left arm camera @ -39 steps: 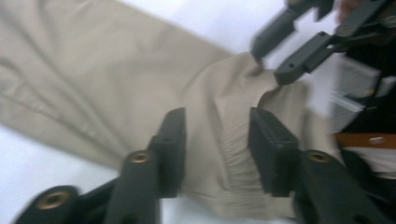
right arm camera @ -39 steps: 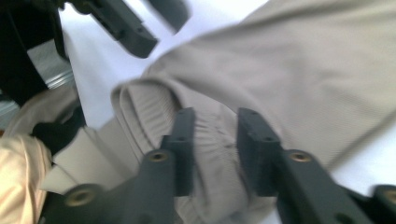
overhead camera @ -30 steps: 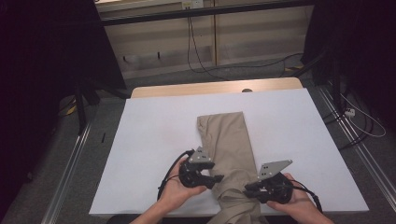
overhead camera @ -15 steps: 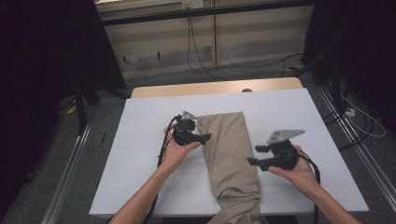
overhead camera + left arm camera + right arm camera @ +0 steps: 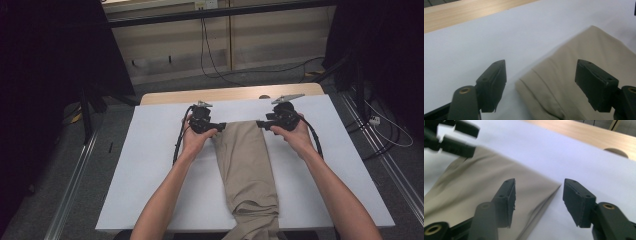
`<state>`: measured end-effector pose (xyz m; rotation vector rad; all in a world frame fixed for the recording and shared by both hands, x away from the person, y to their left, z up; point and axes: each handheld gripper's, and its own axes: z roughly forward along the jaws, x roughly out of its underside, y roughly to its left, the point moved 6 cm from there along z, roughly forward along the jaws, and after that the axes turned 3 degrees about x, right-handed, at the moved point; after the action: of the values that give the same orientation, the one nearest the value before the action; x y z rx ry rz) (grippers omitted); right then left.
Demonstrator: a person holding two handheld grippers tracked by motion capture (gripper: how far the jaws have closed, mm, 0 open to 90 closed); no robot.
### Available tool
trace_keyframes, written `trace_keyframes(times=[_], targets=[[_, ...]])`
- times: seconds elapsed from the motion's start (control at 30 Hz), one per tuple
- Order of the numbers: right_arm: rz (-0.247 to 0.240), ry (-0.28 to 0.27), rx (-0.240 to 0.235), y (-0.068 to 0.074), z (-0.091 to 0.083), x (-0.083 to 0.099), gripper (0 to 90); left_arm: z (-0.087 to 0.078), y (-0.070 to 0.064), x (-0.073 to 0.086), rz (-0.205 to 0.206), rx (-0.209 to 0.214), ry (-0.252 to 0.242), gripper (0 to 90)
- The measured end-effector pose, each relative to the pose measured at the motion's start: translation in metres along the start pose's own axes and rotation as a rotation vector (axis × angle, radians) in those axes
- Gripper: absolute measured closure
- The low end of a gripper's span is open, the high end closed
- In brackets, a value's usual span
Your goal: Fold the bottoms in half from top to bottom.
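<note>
Folded trousers (image 5: 246, 165) on white sheet (image 5: 150, 170), wooden table edge (image 5: 165, 96) beyond, gripper (image 5: 222, 126) each side

Folded trousers (image 5: 246, 167) lie on sheet (image 5: 150, 170), frame centre, running from middle to bottom edge. Left gripper (image 5: 221, 126) at trousers' upper left corner; right gripper (image 5: 259, 124) at upper right corner. Bare tabletop strip (image 5: 230, 93) behind sheet.
</note>
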<state>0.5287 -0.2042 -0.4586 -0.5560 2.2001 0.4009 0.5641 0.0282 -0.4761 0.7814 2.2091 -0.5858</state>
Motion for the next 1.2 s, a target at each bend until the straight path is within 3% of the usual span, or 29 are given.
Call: trace_keyframes(times=[0.1, 0.2, 0.37, 0.43, 0.47, 0.57, 0.63, 0.73, 0.8, 0.87, 0.97, 1.03, 1.13, 1.2], targets=[[-0.003, 0.018, 0.020, -0.015, 0.020, -0.009, 45.2, 0.011, 0.006, 0.005, -0.015, -0.014, 0.027, 26.0], [-0.002, 0.061, 0.014, -0.020, 0.038, -0.010, 46.7, 0.017, 0.014, 0.012, 0.005, -0.045, 0.078, 32.5], [-0.002, 0.076, 0.021, -0.020, 0.058, -0.007, 43.3, 0.014, 0.024, 0.014, -0.018, -0.037, 0.056, 51.4], [-0.004, 0.106, 0.041, -0.022, 0.063, -0.003, 43.6, 0.014, 0.023, 0.012, -0.027, -0.025, 0.059, 50.3], [-0.004, 0.125, 0.036, -0.022, 0.066, -0.001, 44.8, 0.014, 0.022, 0.013, -0.006, -0.026, 0.068, 47.7], [-0.010, 0.126, 0.025, -0.020, 0.067, 0.001, 45.5, 0.014, 0.020, 0.013, -0.018, 0.002, 0.062, 38.9], [-0.013, 0.137, 0.001, -0.017, 0.065, 0.002, 52.0, 0.012, 0.021, 0.012, -0.064, 0.023, 0.045, 36.5], [-0.031, 0.163, -0.057, -0.009, 0.063, 0.003, 60.2, 0.007, 0.027, 0.012, -0.068, 0.023, 0.056, 45.5], [-0.032, 0.167, -0.062, -0.009, 0.062, 0.003, 62.1, 0.008, 0.029, 0.015, -0.064, 0.030, 0.074, 45.5], [-0.017, 0.181, -0.073, -0.009, 0.061, 0.004, 67.4, 0.008, 0.027, 0.016, -0.081, 0.042, 0.049, 45.2], [0.000, 0.207, -0.114, -0.007, 0.059, 0.005, 83.6, 0.011, 0.021, 0.016, -0.028, -0.004, 0.067, 41.3], [-0.004, 0.212, -0.112, -0.005, 0.057, 0.006, 85.3, 0.012, 0.014, 0.017, 0.005, 0.035, 0.078, 52.6], [0.008, 0.206, -0.119, -0.005, 0.056, 0.006, 86.2, 0.012, 0.011, 0.017, 0.011, 0.047, 0.083, 59.7], [0.031, 0.192, -0.123, -0.006, 0.055, 0.007, 86.6, 0.012, 0.005, 0.020, -0.022, 0.117, 0.082, 77.0]])
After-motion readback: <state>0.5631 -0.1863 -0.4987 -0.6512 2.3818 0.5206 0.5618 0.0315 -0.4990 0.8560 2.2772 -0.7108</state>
